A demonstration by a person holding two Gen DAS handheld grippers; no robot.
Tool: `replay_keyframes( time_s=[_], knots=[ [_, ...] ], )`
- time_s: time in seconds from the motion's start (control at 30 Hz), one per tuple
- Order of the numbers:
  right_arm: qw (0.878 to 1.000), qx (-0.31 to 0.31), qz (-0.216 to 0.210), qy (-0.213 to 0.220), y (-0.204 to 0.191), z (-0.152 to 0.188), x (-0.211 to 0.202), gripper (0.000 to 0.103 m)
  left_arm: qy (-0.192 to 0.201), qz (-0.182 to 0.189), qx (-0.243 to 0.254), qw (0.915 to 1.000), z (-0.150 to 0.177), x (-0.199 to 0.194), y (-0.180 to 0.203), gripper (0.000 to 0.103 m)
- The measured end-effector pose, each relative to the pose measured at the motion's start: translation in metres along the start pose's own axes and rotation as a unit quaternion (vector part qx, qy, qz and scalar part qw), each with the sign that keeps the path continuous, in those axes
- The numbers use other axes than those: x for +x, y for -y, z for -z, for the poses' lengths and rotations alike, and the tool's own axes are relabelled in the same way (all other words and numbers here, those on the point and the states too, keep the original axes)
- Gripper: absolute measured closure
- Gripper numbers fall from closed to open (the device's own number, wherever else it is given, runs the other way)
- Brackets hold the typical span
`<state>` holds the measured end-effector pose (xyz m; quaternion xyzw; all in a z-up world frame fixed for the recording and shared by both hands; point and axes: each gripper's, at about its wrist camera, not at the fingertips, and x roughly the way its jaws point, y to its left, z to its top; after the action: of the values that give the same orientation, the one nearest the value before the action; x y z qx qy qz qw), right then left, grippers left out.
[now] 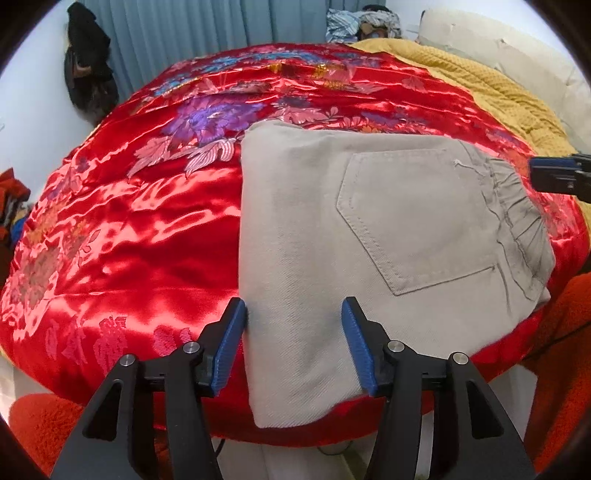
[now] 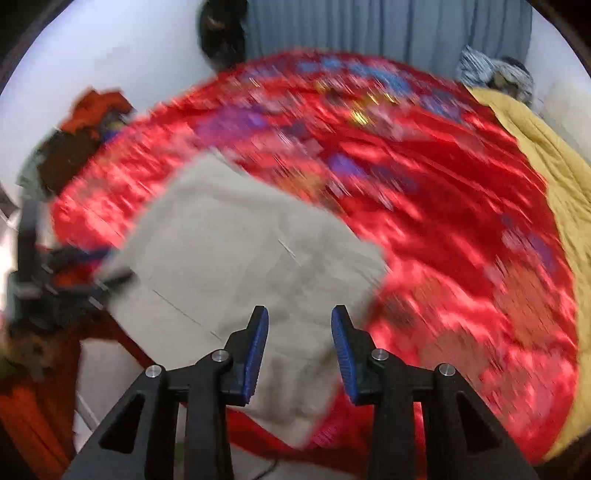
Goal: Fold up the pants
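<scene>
lying folded, pants (image 1: 369,236) (no label)

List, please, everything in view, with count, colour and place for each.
pants: one, beige, folded, on the quilt's near edge
quilt: one, red floral satin, spread on the bed
blanket: one, mustard, right of the quilt
curtain: one, grey-blue, behind the bed
dark clothes: one bundle, black, hanging far left
left gripper: one, black with blue pads, open over the pants
right gripper: one, same colours, open over the pants
</scene>
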<state>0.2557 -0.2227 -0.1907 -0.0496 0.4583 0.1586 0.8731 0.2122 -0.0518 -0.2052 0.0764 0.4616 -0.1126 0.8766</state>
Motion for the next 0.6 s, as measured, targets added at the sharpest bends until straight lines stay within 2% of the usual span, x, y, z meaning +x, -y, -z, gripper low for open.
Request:
replay_keyframes(
  time_s=[0.07,0.1,0.17,0.27,0.4,0.6],
  knots=[
    [1.000,0.000,-0.018,-0.005,-0.001,-0.002,0.018,0.068,0.000,-0.001,0.001,1.0000,0.000,0.001,0.000,0.047],
    [1.000,0.005,-0.014,-0.018,0.003,0.001,0.030,0.068,-0.001,-0.001,0.000,1.0000,0.001,0.001,0.000,0.045],
    [0.997,0.019,0.016,-0.079,0.019,0.018,0.070,0.071,-0.005,0.006,-0.005,1.0000,0.002,0.002,-0.001,0.043],
    [0.998,0.028,0.009,-0.050,0.028,0.031,0.074,0.071,-0.006,0.008,-0.011,0.9999,0.002,0.003,-0.003,0.043],
    [0.998,0.009,0.038,-0.050,0.021,0.030,0.077,0.071,-0.009,0.010,-0.016,0.9998,0.003,0.005,-0.004,0.042],
    [0.998,0.019,0.043,-0.035,0.016,0.036,0.072,0.071,-0.009,0.013,-0.018,0.9997,0.004,0.005,-0.005,0.041]
  ],
)
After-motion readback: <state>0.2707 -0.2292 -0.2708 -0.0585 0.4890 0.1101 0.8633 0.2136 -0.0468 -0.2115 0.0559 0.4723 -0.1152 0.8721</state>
